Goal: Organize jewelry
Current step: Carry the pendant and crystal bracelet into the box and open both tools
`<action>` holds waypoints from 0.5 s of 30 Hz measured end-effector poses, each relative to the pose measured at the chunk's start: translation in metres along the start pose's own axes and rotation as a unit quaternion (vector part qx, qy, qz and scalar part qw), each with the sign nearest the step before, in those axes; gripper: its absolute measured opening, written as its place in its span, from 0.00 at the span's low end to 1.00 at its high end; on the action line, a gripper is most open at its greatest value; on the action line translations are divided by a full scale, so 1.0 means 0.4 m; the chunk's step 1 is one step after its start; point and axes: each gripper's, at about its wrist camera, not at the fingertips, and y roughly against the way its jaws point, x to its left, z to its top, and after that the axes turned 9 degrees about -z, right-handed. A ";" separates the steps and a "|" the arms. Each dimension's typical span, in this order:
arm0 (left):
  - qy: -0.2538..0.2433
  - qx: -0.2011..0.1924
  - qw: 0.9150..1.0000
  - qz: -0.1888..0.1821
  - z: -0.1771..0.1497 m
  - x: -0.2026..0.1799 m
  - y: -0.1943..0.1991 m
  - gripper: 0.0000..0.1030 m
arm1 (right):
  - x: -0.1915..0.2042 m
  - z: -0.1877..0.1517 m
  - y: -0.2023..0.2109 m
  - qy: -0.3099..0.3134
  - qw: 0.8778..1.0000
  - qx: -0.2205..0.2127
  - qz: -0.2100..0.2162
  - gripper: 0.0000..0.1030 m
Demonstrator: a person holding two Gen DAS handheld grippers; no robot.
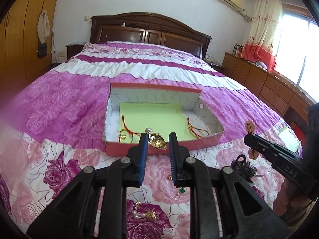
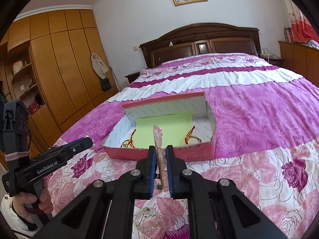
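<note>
Left wrist view: left gripper (image 1: pixel 159 136), frame centre, jaws clamped on a gold brooch (image 1: pixel 157 141), raised for the box (image 1: pixel 139 91) just beyond.
Right wrist view: right gripper (image 2: pixel 160 149), jaws gripping a pink hair clip (image 2: pixel 159 139) upright, box (image 2: pixel 197 151) ahead on the bed (image 2: pixel 259 109).

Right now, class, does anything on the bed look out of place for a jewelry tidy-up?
Yes. Pearl earrings, a green pendant and a bead bracelet lie loose on the bedspread, outside the box, which holds only two cord bracelets.
</note>
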 end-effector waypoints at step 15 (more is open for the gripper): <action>-0.028 -0.055 0.998 -0.004 0.056 -0.029 -0.010 0.12 | 0.004 0.042 0.003 0.007 0.999 -0.041 -0.006 0.12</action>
